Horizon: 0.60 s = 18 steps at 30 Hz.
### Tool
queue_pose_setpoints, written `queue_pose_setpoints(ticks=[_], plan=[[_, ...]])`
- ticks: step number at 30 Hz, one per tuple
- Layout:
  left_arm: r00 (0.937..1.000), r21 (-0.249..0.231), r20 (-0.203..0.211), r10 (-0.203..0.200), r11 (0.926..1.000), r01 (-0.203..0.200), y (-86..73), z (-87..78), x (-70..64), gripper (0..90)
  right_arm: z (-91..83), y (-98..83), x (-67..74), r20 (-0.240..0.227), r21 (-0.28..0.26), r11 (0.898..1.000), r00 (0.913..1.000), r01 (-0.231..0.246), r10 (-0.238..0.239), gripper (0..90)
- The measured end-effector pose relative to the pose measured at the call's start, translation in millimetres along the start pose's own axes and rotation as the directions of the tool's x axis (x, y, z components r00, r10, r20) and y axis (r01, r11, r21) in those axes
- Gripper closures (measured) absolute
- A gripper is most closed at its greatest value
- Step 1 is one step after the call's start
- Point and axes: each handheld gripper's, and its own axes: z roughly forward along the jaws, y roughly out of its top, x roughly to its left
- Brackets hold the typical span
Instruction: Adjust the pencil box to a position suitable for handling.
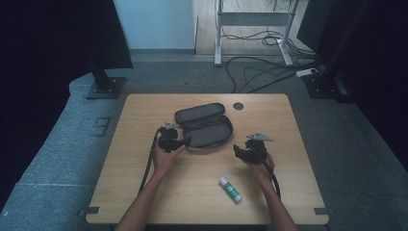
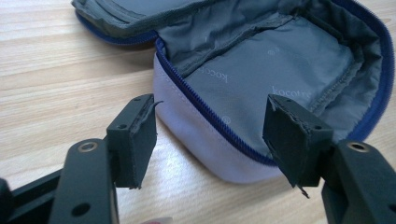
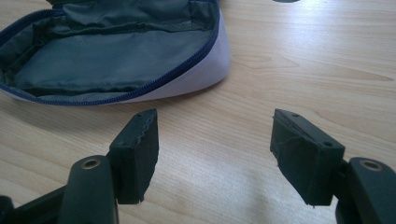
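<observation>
An open zip pouch [image 1: 204, 126], grey inside, white outside with a blue zipper, lies at the middle of the wooden table [image 1: 144, 110]. My left gripper [image 1: 185, 142] is at the pouch's left end. In the left gripper view, the left gripper [image 2: 210, 135] has its jaws open on either side of the pouch's [image 2: 261, 70] white corner, and the pads stand clear of the fabric. My right gripper [image 1: 236, 150] is just right of the pouch. In the right gripper view, the right gripper [image 3: 215, 140] is open over bare wood, with the pouch [image 3: 107, 56] ahead to the left.
A white glue stick [image 1: 230, 189] with a green label lies near the front edge, between my forearms. A dark round grommet [image 1: 238, 106] sits in the tabletop behind the pouch. Beyond the table are a stand base [image 1: 103, 86] and floor cables [image 1: 260, 72].
</observation>
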Motion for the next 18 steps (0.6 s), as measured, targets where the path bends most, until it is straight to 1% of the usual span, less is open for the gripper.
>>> queue_pose_setpoints(ticks=[3, 4, 5, 6, 7, 8, 9, 10, 11, 12, 13, 14, 15, 17, 18], plan=[[0.9982, -0.004, -0.041, 0.044, 0.999, -0.044, 3.0, 4.6, -4.0, 37.6, 3.0, 1.3, -0.8, -0.002, -0.005, 1.0, 1.0, -0.001, 0.001, 32.6], [0.9981, -0.006, -0.045, 0.042, 0.9991, -0.043, 3.3, 5.5, -4.0, 38.8, 4.0, 2.0, -2.0, -0.004, 0.006, 1.0, 1.0, -0.007, 0.007, 32.5], [0.9981, -0.006, -0.045, 0.042, 0.9991, -0.043, 3.3, 5.5, -4.0, 39.6, 4.6, 2.4, -2.3, -0.004, 0.008, 1.0, 0.9999, -0.01, 0.01, 32.5], [0.9986, 0.002, -0.045, 0.029, 0.9996, -0.029, 2.6, 9.2, -1.6, 40.3, 5.1, 3.7, -3.1, 0.0, 0.008, 1.0, 1.0, -0.009, 0.009, 32.5], [0.9986, 0.002, -0.045, 0.029, 0.9996, -0.029, 2.6, 9.2, -1.6, 40.7, 5.1, 3.7, -3.1, 0.0, 0.008, 1.0, 1.0, -0.009, 0.009, 32.5], [0.9983, 0.022, -0.053, 0.023, 0.9995, -0.022, 1.0, 12.9, 1.0, 41.2, 6.0, 6.6, -3.7, -0.001, 0.007, 1.0, 1.0, -0.007, 0.007, 32.5], [0.9983, 0.022, -0.053, 0.023, 0.9995, -0.022, 1.0, 12.9, 1.0, 41.5, 6.5, 8.4, -3.8, -0.001, 0.005, 1.0, 1.0, -0.004, 0.004, 32.5], [0.999, 0.031, -0.044, 0.005, 0.9995, -0.004, -0.1, 15.1, 3.4, 41.4, 7.1, 9.7, -3.8, 0.001, 0.002, 1.0, 1.0, 0.0, 0.0, 32.6], [0.9992, 0.031, -0.039, -0.004, 0.9995, 0.005, -0.3, 15.8, 4.1, 41.7, 7.8, 11.6, -3.5, 0.001, -0.002, 1.0, 1.0, 0.003, -0.003, 33.2], [0.9993, 0.03, -0.038, -0.005, 0.9995, 0.006, -0.3, 16.1, 4.0, 42.9, 8.4, 13.0, -3.1, -0.003, -0.018, 1.0, 1.0, 0.003, -0.004, 34.7], [0.9993, 0.03, -0.038, -0.005, 0.9995, 0.006, -0.3, 16.1, 4.0, 43.8, 8.4, 13.0, -3.1, -0.003, -0.018, 1.0, 1.0, 0.003, -0.004, 34.7], [0.9994, 0.029, -0.033, -0.004, 0.9996, 0.005, -0.8, 16.9, 3.0, 45.6, 11.7, 16.1, -2.9, -0.003, -0.002, 1.0, 1.0, 0.005, -0.005, 34.4], [0.9996, 0.031, -0.03, -0.001, 0.9995, 0.002, -1.3, 18.1, 2.7, 46.6, 12.8, 17.4, -2.5, -0.002, -0.001, 1.0, 1.0, 0.008, -0.008, 34.5], [0.9998, 0.04, -0.021, -0.003, 0.9992, 0.004, -2.0, 19.9, 2.6, 50.3, 15.0, 22.3, -1.7, -0.001, -0.009, 1.0, 0.9999, 0.011, -0.011, 35.2], [0.9998, 0.041, -0.017, -0.006, 0.9991, 0.007, -2.2, 20.5, 2.7, 51.7, 15.8, 25.0, -0.8, -0.002, -0.023, 1.0, 0.9999, 0.016, -0.016, 35.7]])
